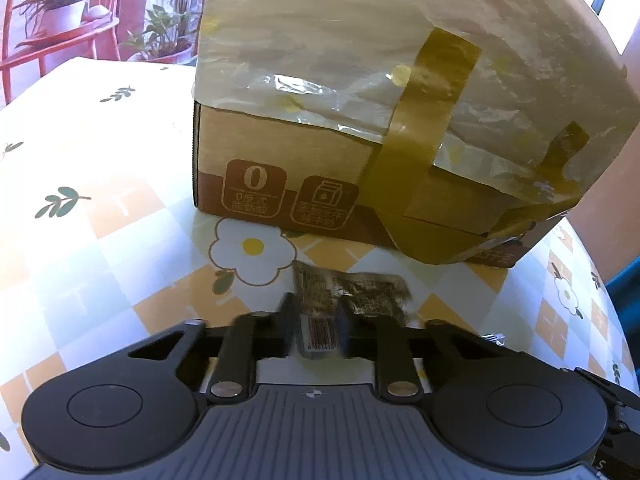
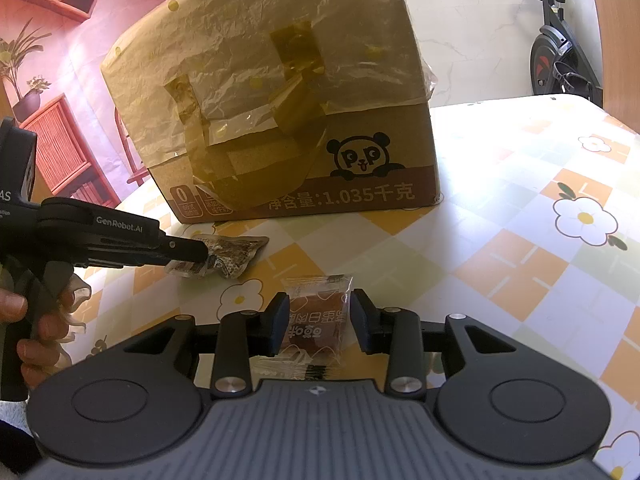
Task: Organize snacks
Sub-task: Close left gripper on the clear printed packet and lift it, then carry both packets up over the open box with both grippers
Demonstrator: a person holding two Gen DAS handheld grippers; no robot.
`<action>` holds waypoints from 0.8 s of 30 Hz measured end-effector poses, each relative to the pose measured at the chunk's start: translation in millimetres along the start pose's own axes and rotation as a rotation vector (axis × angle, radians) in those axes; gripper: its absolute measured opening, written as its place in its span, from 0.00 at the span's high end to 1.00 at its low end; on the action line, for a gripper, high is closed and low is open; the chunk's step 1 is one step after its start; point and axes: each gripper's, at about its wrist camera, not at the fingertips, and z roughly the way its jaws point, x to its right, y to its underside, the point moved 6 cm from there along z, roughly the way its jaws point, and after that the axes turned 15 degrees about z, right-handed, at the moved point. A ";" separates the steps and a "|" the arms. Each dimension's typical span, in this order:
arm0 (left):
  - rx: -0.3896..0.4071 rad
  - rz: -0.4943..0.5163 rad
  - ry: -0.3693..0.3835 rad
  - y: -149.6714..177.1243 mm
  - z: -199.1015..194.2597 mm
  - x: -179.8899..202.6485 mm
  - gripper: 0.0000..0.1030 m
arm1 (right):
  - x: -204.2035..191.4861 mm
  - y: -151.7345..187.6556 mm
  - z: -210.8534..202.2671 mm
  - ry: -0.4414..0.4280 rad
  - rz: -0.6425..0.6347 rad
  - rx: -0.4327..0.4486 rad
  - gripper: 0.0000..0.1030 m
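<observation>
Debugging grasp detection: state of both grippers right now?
Left gripper: shut on the dark snack packet.
Right gripper: shut on the clear-wrapped brown snack.

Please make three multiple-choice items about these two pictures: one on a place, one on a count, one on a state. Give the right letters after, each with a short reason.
1. Where does the brown cardboard box covered with clear plastic sheet stand?
A. on the flower-patterned tablecloth
B. on a chair
C. on the floor

2. How many small snack packets show in the right wrist view?
A. one
B. two
C. four

3. How is the left gripper?
A. wide open over bare cloth
B. shut on the crinkled dark snack packet
C. out of view

Answers:
1 A: its base rests on the cloth.
2 B: the dark packet, and the clear packet with a brown snack between the right gripper fingers.
3 B: its fingers pinch the packet's end.
</observation>
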 end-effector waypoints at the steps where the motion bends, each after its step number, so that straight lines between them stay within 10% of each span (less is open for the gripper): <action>1: -0.007 -0.005 0.013 1.6 0.9 0.8 0.98 | -0.3 0.1 0.0 0.000 0.000 0.000 0.64; 16: 0.174 0.098 0.007 -18.7 -52.2 12.3 0.99 | -2.6 -0.8 0.8 0.013 -0.014 -0.009 0.62; 24: 0.213 0.104 0.007 -15.6 -77.0 7.2 0.99 | -19.2 1.4 8.4 0.048 -0.089 -0.056 0.37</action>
